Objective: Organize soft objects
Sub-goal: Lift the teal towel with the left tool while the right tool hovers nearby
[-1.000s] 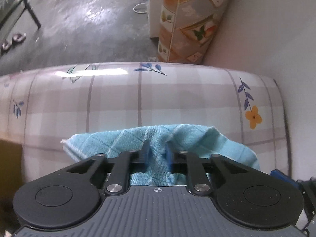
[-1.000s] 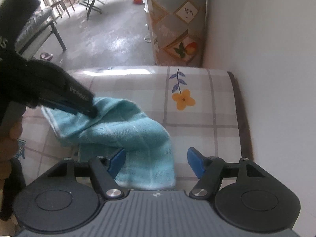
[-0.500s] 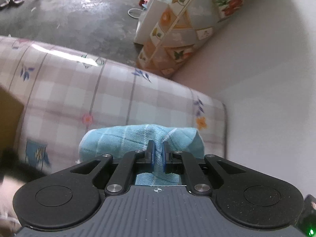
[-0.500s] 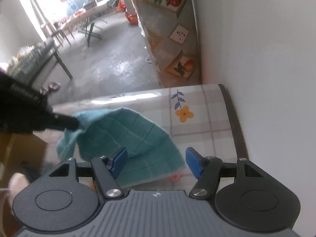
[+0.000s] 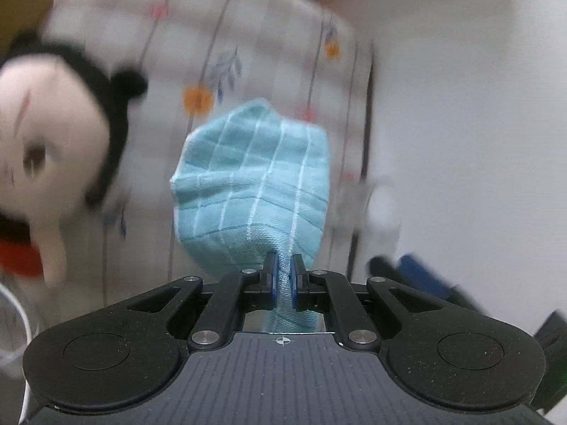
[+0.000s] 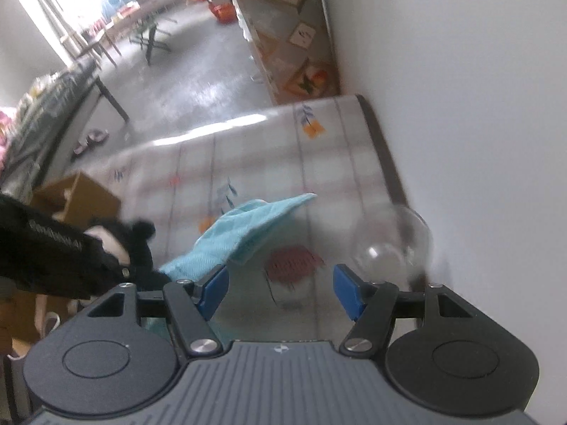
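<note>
My left gripper (image 5: 282,276) pinches one bunched fold of the teal checked cloth (image 5: 253,177), which hangs above the floral tablecloth (image 5: 269,42). My right gripper (image 6: 280,285) gapes, holding nothing. That thin pinch may slip; the trailing cloth could snag the plush doll (image 5: 53,134) beside it.

The cloth (image 5: 253,180) is light blue with a grid of paler stripes, soft and crumpled. One bunched end is pinched in the left gripper (image 5: 282,276), and the rest hangs free in the air above the table, spread in a loose fold. The plush doll (image 5: 46,141) lies on the table left of it: pale face, black hair with round ears, something red below. It is blurred.
</note>
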